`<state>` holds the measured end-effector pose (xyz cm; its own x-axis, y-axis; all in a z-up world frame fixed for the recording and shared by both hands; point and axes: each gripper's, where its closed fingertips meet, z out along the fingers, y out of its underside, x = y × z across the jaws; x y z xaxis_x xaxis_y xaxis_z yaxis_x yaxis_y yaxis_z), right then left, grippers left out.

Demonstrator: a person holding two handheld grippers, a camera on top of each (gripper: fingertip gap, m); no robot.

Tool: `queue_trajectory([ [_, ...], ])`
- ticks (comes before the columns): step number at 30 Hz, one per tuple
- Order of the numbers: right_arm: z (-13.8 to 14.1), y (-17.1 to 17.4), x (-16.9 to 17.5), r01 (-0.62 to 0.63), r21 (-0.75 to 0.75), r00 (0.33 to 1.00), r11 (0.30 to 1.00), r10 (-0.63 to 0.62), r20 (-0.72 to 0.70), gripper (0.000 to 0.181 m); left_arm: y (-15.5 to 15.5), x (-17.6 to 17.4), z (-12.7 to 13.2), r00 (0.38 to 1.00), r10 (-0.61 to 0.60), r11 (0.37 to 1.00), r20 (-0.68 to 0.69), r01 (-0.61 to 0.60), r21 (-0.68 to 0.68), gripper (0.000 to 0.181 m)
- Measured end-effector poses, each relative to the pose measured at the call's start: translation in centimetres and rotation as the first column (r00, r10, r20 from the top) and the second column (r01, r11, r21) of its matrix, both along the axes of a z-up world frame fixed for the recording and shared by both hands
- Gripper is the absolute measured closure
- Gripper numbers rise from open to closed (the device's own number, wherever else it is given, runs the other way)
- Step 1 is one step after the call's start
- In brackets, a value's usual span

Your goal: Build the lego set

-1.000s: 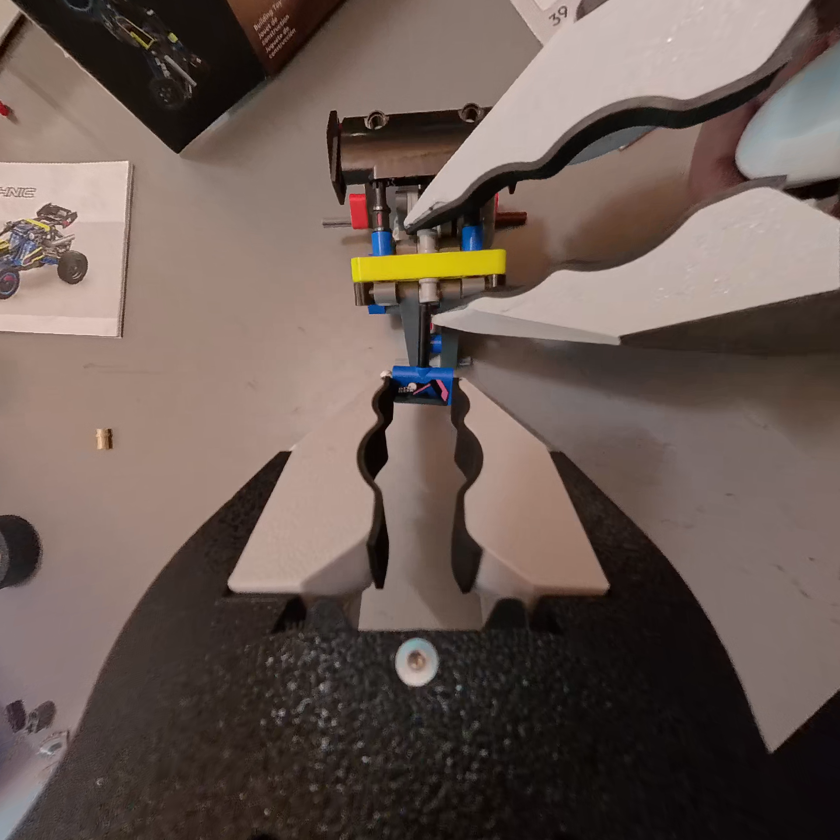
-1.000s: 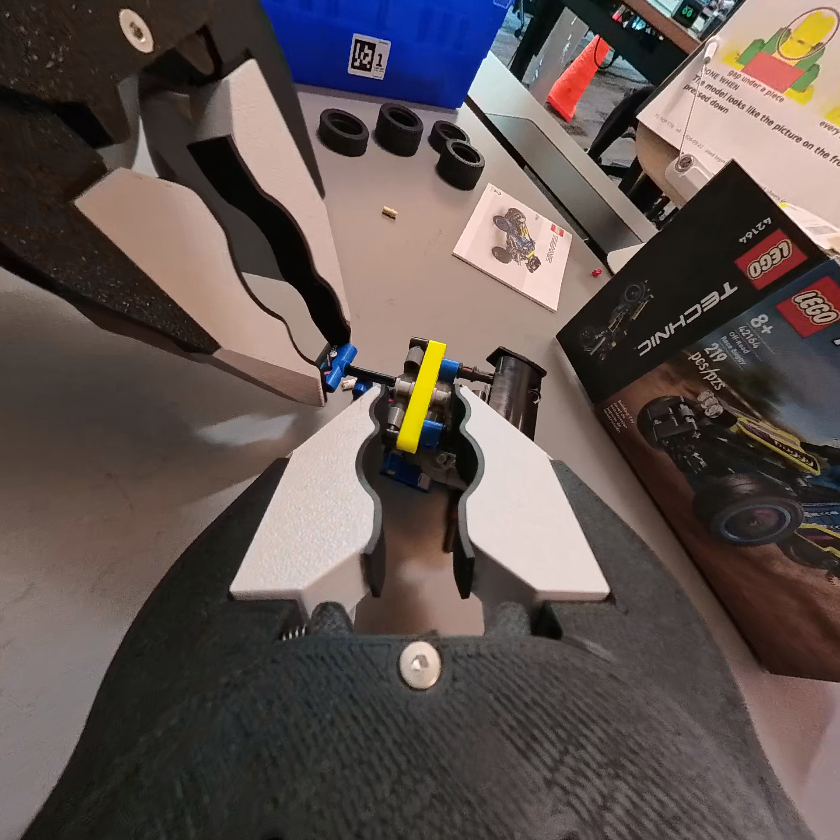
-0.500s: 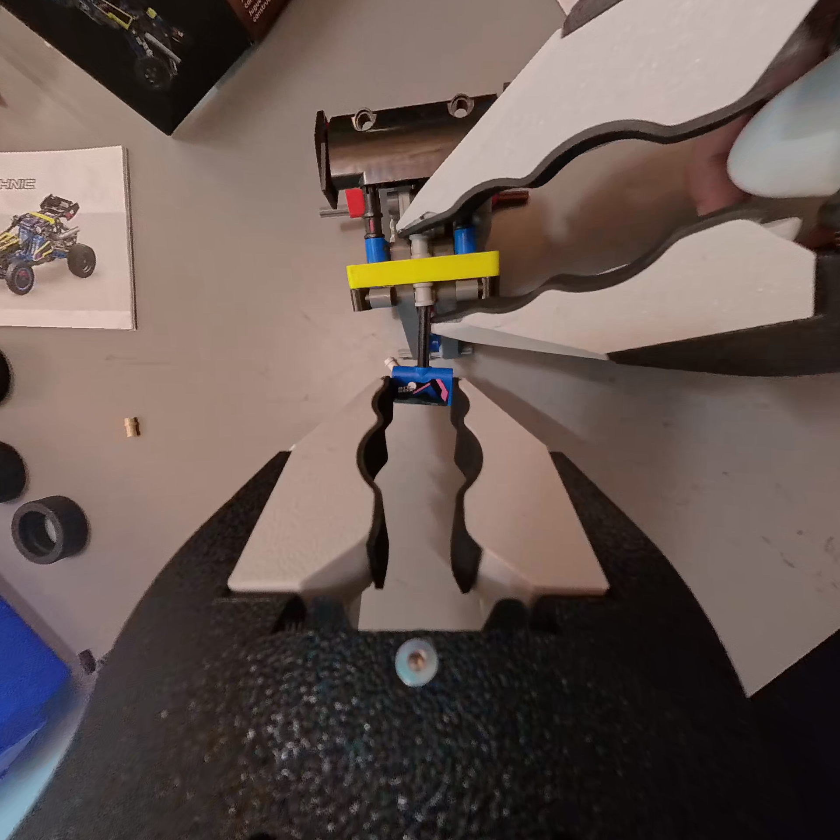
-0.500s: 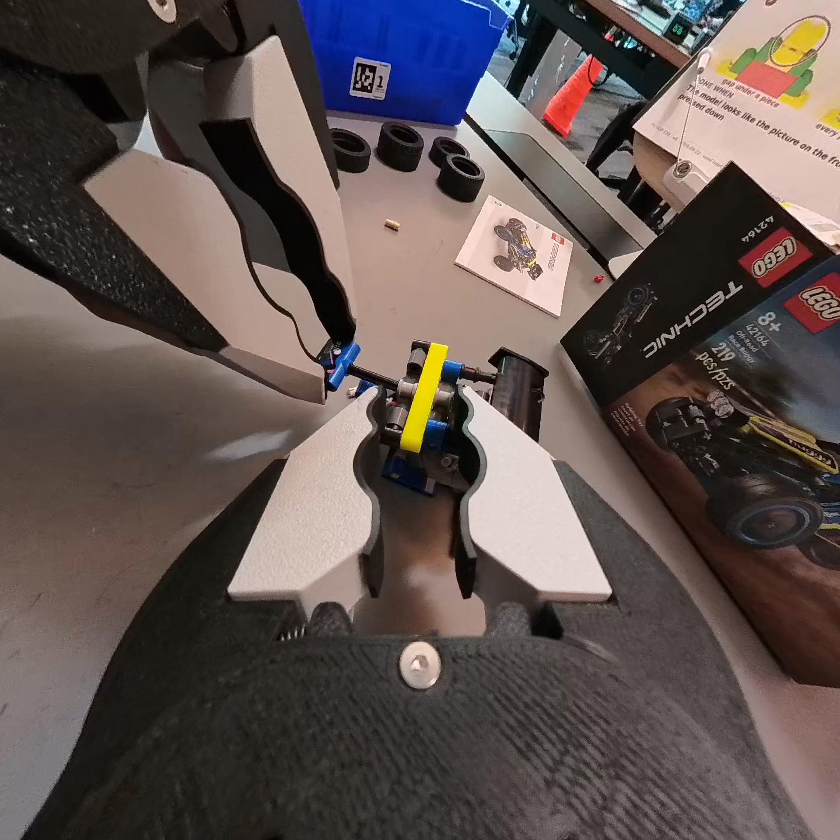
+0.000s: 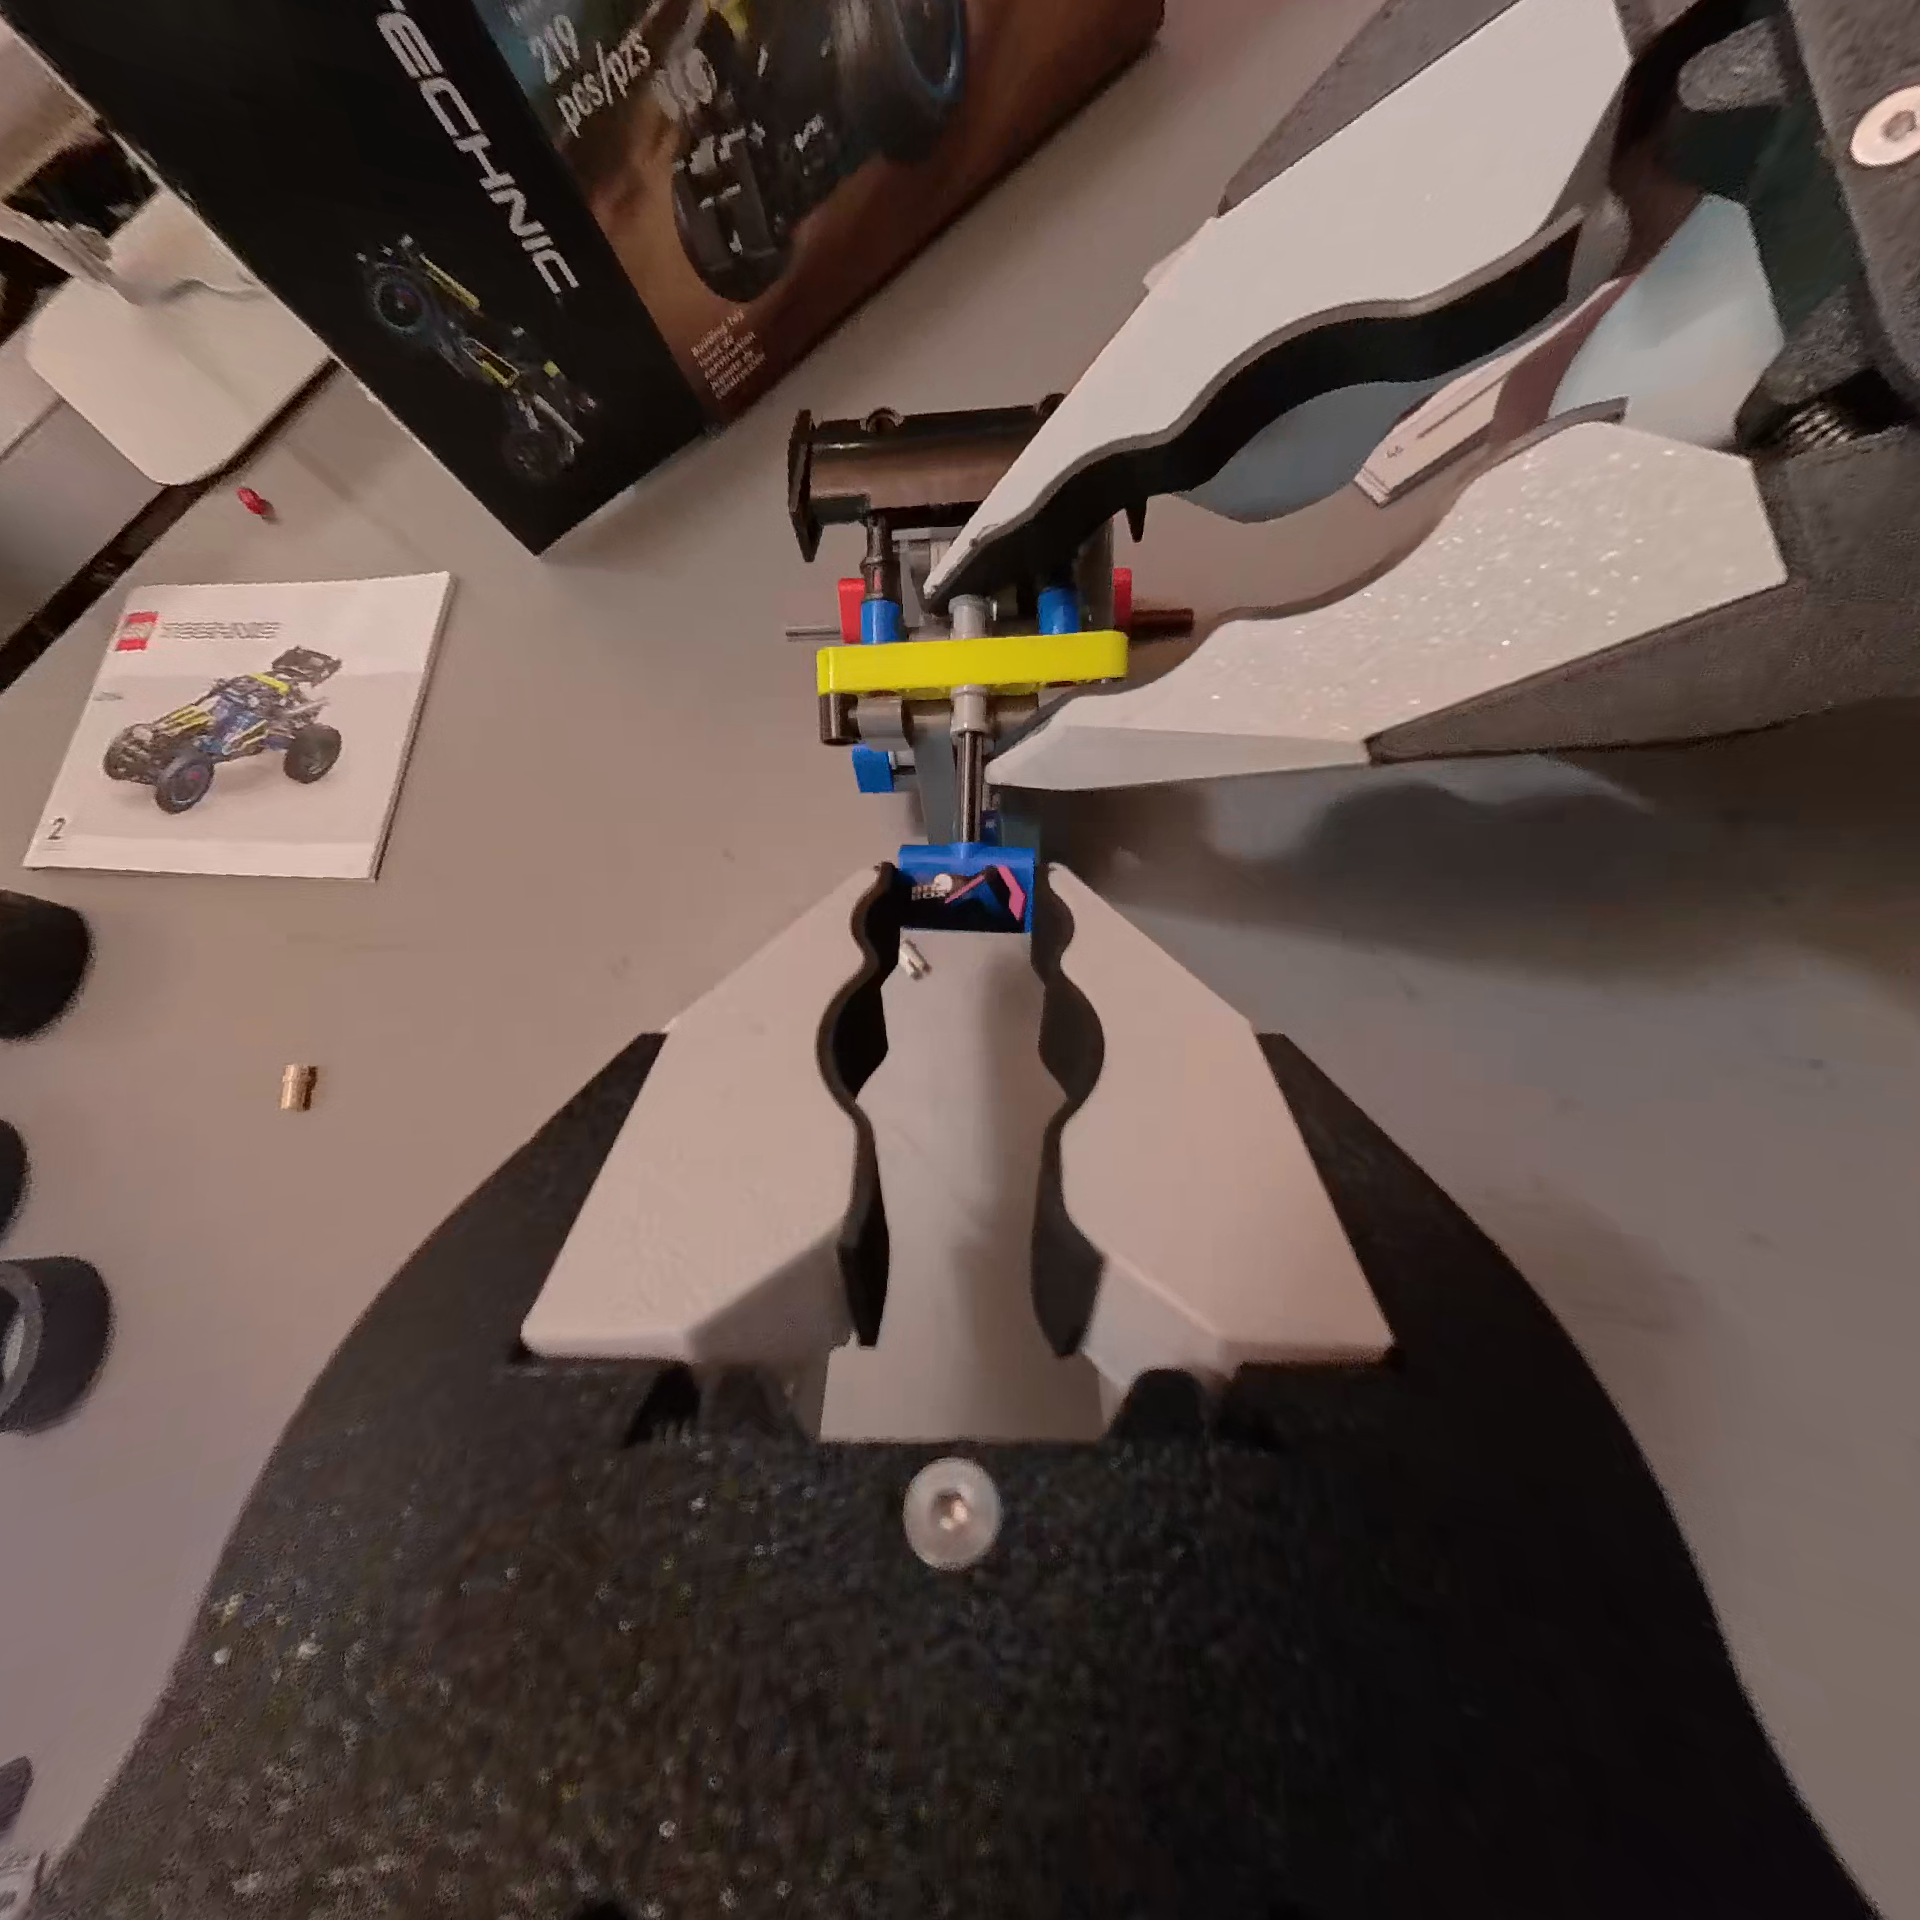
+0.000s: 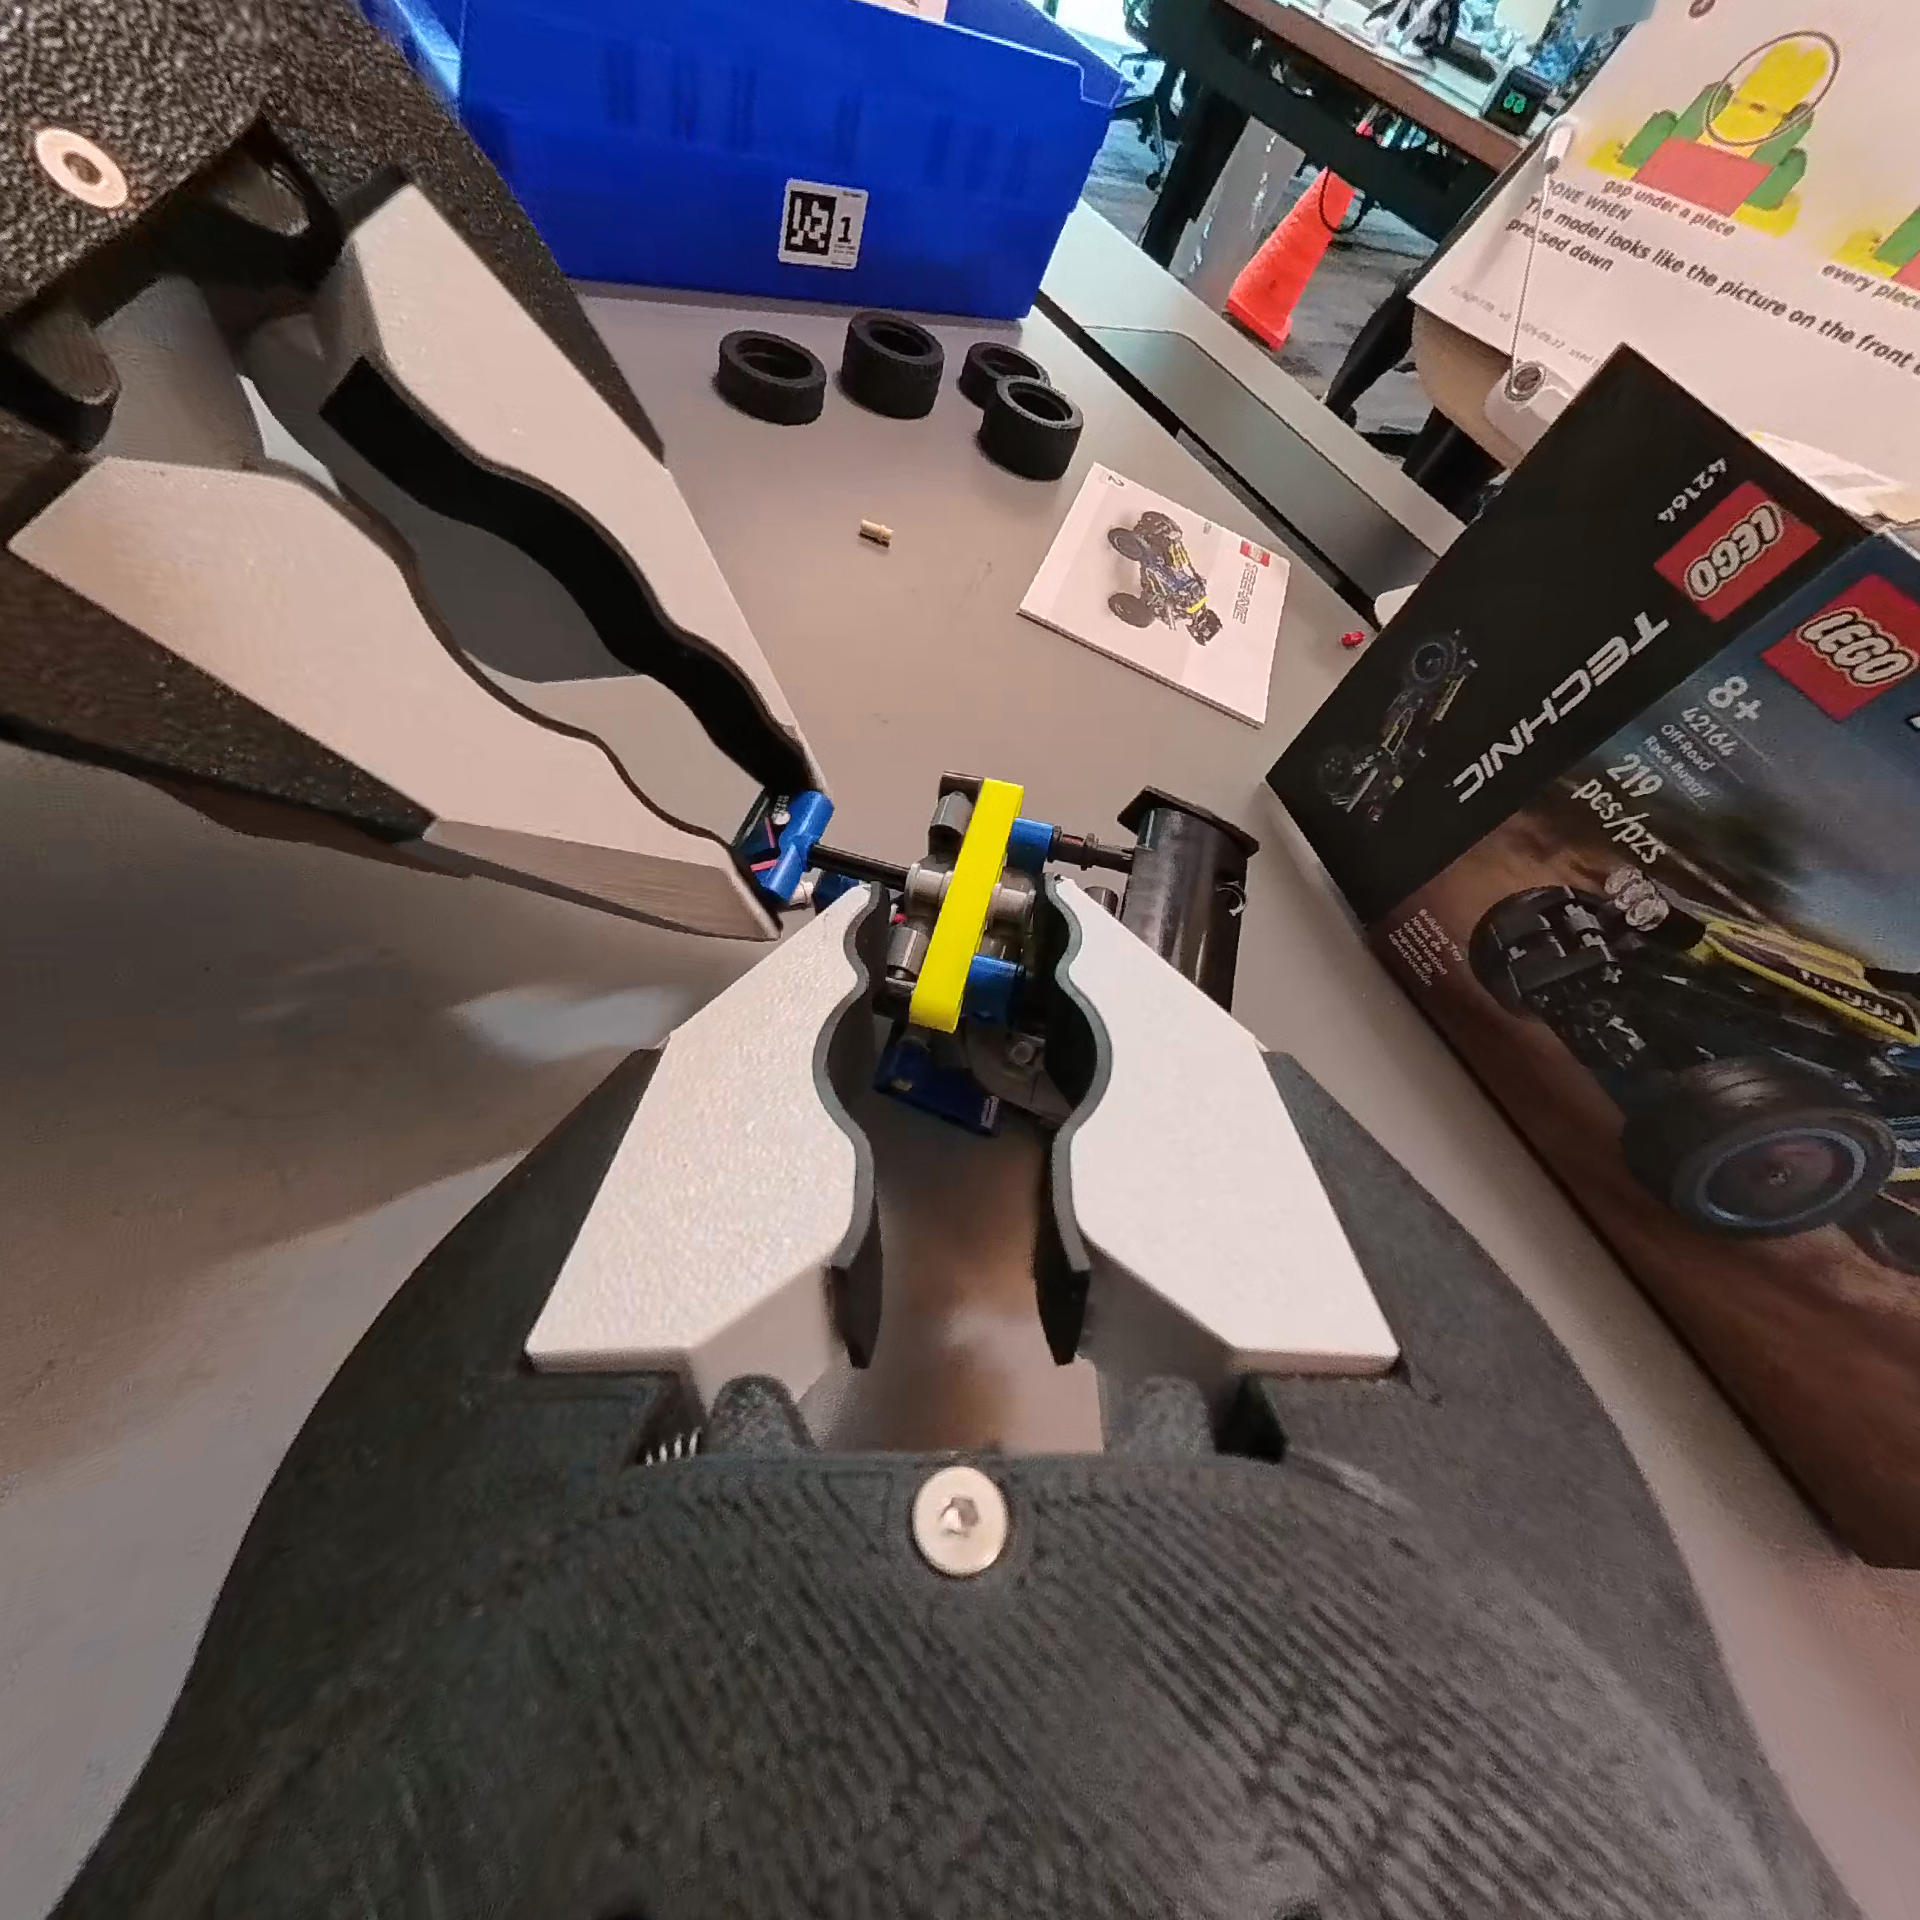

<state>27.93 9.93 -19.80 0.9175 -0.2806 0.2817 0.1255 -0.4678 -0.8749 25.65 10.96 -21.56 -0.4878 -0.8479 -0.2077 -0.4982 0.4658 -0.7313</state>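
Observation:
A small lego assembly with a yellow beam (image 5: 971, 663), blue pins and a black cylinder (image 5: 914, 468) is held just above the grey table. My right gripper (image 6: 961, 925) is shut on its body around the yellow beam (image 6: 966, 904). In the left wrist view it reaches in from the upper right (image 5: 966, 681). My left gripper (image 5: 964, 894) is shut on a blue piece (image 5: 966, 888) at the near end of the assembly's black axle. In the right wrist view it comes from the upper left (image 6: 788, 847), pinching that blue piece (image 6: 790, 842).
The lego box (image 5: 520, 208) (image 6: 1662, 831) stands close behind the assembly. An instruction booklet (image 5: 239, 727), a tan pin (image 5: 298, 1086), a red pin (image 5: 252, 502) and a tiny white piece (image 5: 914, 958) lie on the table. Black tyres (image 6: 894, 364) sit before a blue bin (image 6: 779, 135). The tips of both grippers are at nearly the same place.
Both grippers keep their hold. They have shifted together with the assembly, so the box looms larger in the left view and the tiny white piece now shows between my left fingers.

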Motion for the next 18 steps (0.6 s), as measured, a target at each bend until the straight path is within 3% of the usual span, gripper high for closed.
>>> queue_trajectory([
  [7, -0.02, -0.05, 0.04, 0.007, -0.022, 1.000, 1.000, -0.007, 0.019, 0.155, -0.06, -0.03, -0.10, 0.997, 0.055, 0.998, -0.048, -0.054, 0.022, 0.159],
  [13, -0.02, -0.10, 0.29, 0.015, -0.039, 0.999, 0.999, -0.013, 0.035, 0.156, 0.23, 0.23, 0.11, 0.999, 0.037, 0.972, 0.009, -0.038, 0.233, 0.159],
  [18, -0.02, -0.03, 0.40, 0.012, -0.012, 1.000, 1.000, -0.012, 0.004, 0.156, -0.18, 0.33, -0.09, 0.997, 0.059, 0.997, -0.056, -0.061, -0.041, 0.160],
])
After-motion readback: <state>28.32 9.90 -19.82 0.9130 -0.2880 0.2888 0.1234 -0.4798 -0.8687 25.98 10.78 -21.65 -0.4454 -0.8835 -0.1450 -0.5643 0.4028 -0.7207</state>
